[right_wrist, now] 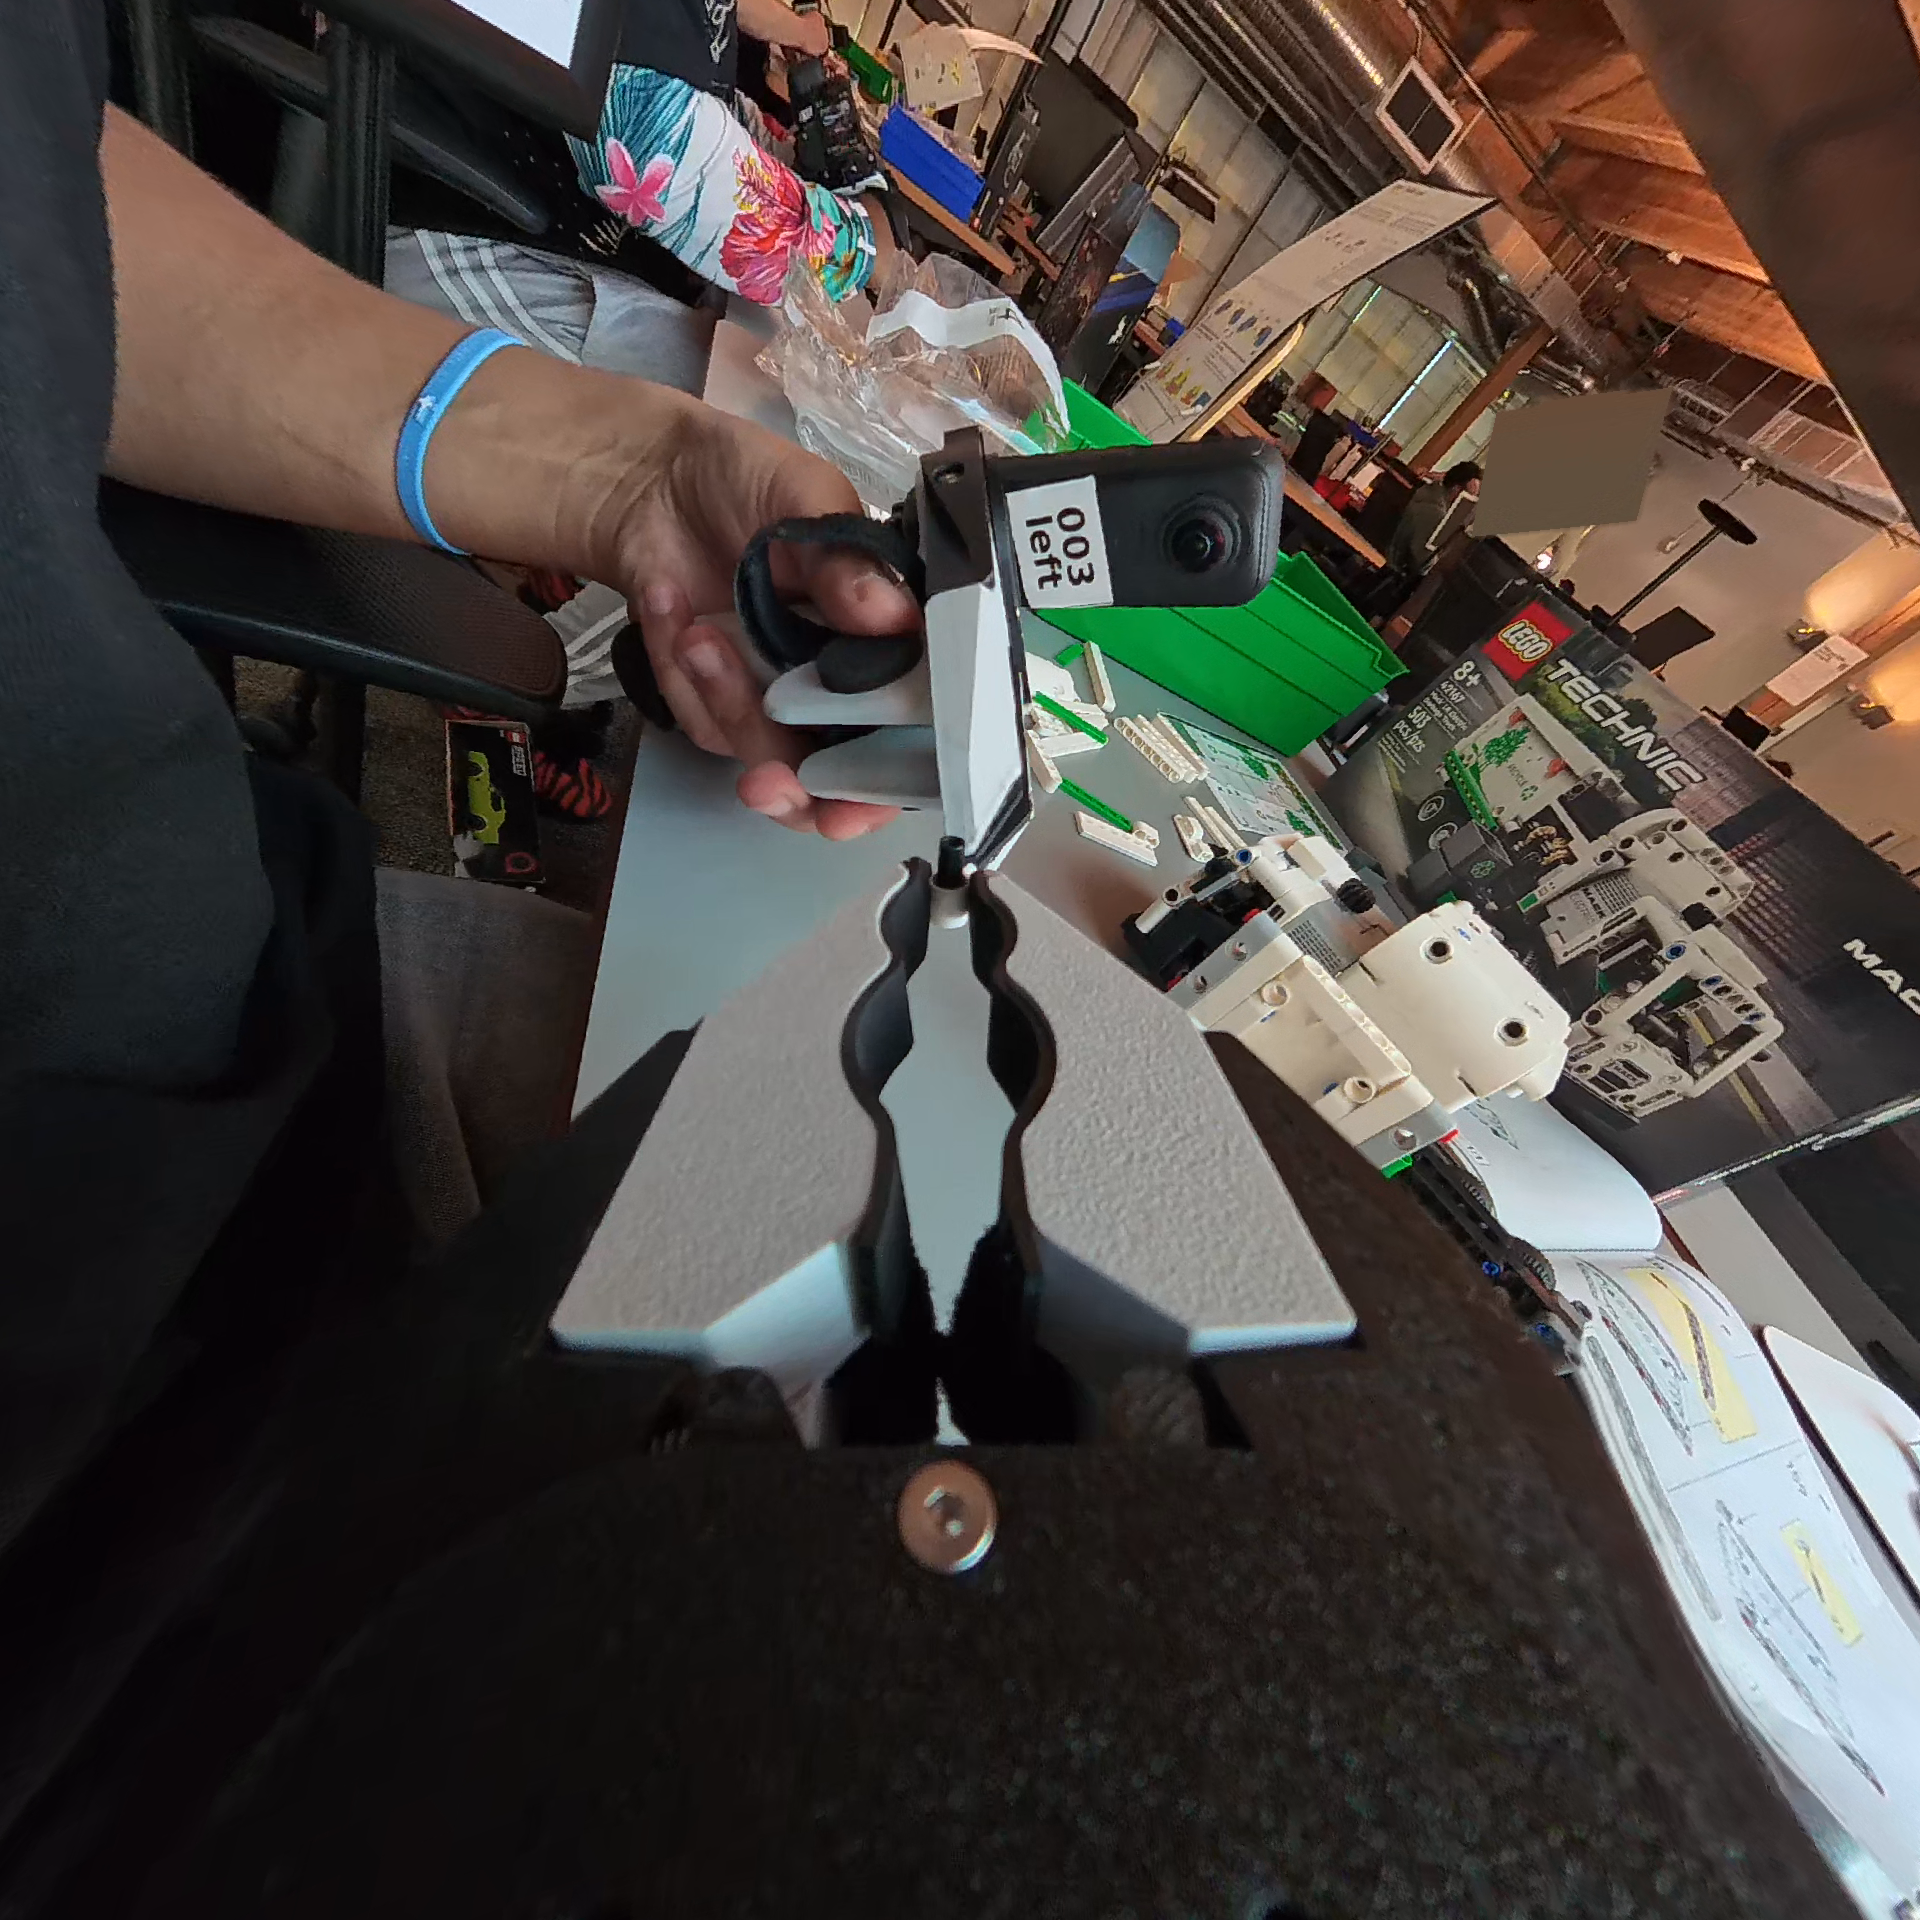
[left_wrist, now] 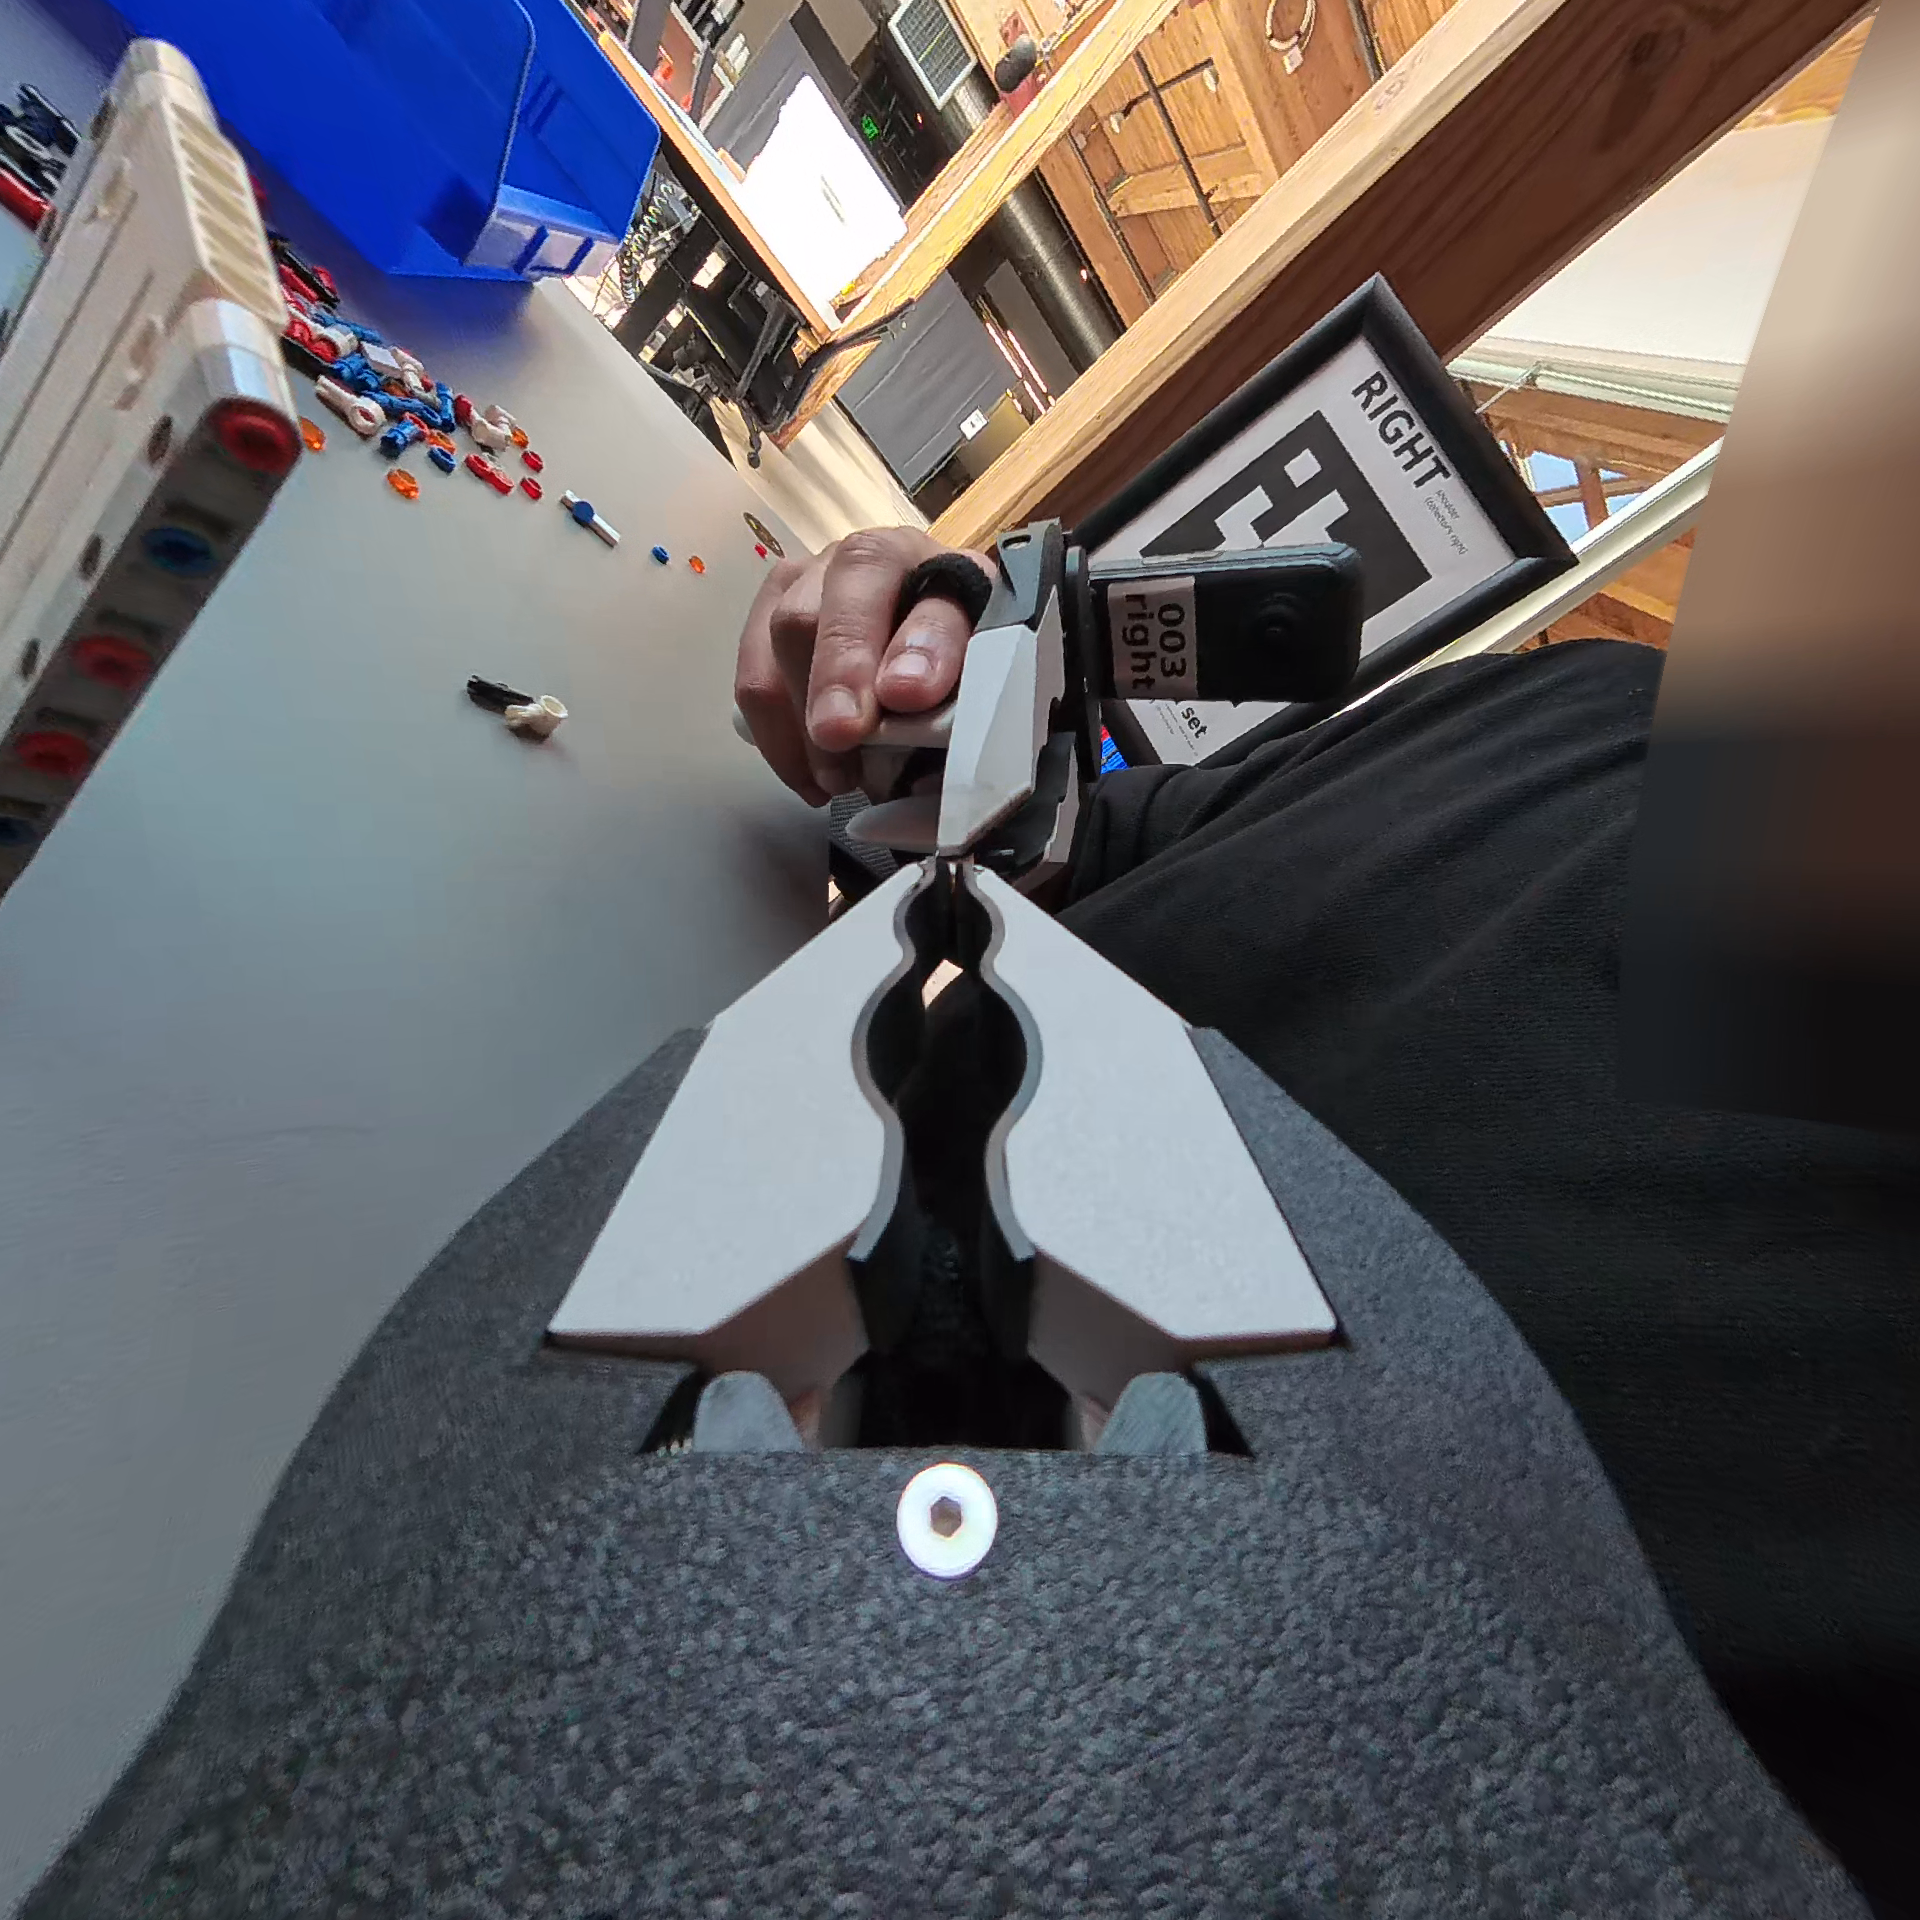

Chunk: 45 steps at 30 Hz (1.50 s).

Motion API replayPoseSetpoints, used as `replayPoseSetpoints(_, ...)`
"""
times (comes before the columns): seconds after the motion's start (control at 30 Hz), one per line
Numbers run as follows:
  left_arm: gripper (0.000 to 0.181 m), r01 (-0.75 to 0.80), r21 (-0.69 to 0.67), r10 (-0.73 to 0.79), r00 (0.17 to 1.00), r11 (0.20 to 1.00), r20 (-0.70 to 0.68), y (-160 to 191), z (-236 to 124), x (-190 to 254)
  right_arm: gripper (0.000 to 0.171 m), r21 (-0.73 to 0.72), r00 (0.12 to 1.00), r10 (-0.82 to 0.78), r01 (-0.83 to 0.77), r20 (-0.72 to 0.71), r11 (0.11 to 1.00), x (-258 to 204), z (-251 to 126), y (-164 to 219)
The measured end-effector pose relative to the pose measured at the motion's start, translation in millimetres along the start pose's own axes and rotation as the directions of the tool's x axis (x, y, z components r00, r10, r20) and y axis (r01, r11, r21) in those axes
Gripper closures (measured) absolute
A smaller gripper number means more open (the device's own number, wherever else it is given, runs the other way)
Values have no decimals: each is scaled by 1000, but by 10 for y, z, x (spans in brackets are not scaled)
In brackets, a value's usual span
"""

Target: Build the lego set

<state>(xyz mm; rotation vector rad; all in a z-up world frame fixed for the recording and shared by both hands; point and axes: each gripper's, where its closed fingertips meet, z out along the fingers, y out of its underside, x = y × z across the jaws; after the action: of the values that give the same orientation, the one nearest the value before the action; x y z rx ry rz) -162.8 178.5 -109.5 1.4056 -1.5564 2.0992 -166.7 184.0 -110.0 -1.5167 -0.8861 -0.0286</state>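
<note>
My right gripper [right_wrist: 948, 896] is shut on a small white connector [right_wrist: 948, 906] with a black pin [right_wrist: 948, 858] sticking out of its top. My left gripper [left_wrist: 943, 875] is shut, tip to tip with the right gripper [left_wrist: 961, 831], and a thin black pin [left_wrist: 948, 891] shows between its tips. In the right wrist view the left gripper [right_wrist: 977, 847] points down at the pin and touches it. Both are held above the near edge of the grey table [left_wrist: 312, 935]. A partly built white truck model [right_wrist: 1351, 997] stands to the right.
Loose red, blue and white pieces [left_wrist: 416, 416] lie by a blue bin [left_wrist: 416, 135] and a white model block [left_wrist: 125, 416]. A black pin and a white connector [left_wrist: 520, 709] lie apart. The set's box [right_wrist: 1610, 883], a green bin [right_wrist: 1226, 655], white beams [right_wrist: 1122, 748] and the instruction booklet [right_wrist: 1714, 1455] are to the right. The grippers are tip to tip, or close to it.
</note>
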Motion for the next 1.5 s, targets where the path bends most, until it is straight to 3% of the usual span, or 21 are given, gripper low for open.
replayPoseSetpoints(0.73,181,15,11,-15,1000,1000,-6,1,40,20,166,-2,998,56,-56,29,998,-1,-18,30)
replayPoseSetpoints(0.93,179,-9,6,9,998,1000,61,-9,21,-54,166,-38,997,73,-72,18,997,25,6,90)
replayPoseSetpoints(1.03,176,-78,17,74,984,997,164,-85,-56,-156,166,-76,994,113,-113,-6,991,85,20,150)
replayPoseSetpoints(1.13,167,-269,62,224,893,961,390,-349,-248,-346,166,-159,972,219,-230,-88,960,254,85,308)
replayPoseSetpoints(1.2,155,-430,22,340,743,903,576,-549,-430,-516,166,-163,933,319,-346,-167,924,403,157,384)
replayPoseSetpoints(1.27,146,-549,-103,458,562,829,689,-679,-550,-688,166,-115,868,431,-468,-246,876,573,233,432)
replayPoseSetpoints(1.3,142,-568,-190,517,495,801,698,-680,-557,-779,166,-86,827,489,-528,-279,845,653,266,452)
replayPoseSetpoints(1.37,136,-556,-342,620,447,757,645,-586,-481,-915,166,-50,766,557,-601,-321,798,771,328,495)
replayPoseSetpoints(1.5,128,-592,-400,694,428,699,580,-571,-341,-935,166,-75,745,552,-618,-375,783,846,380,582)
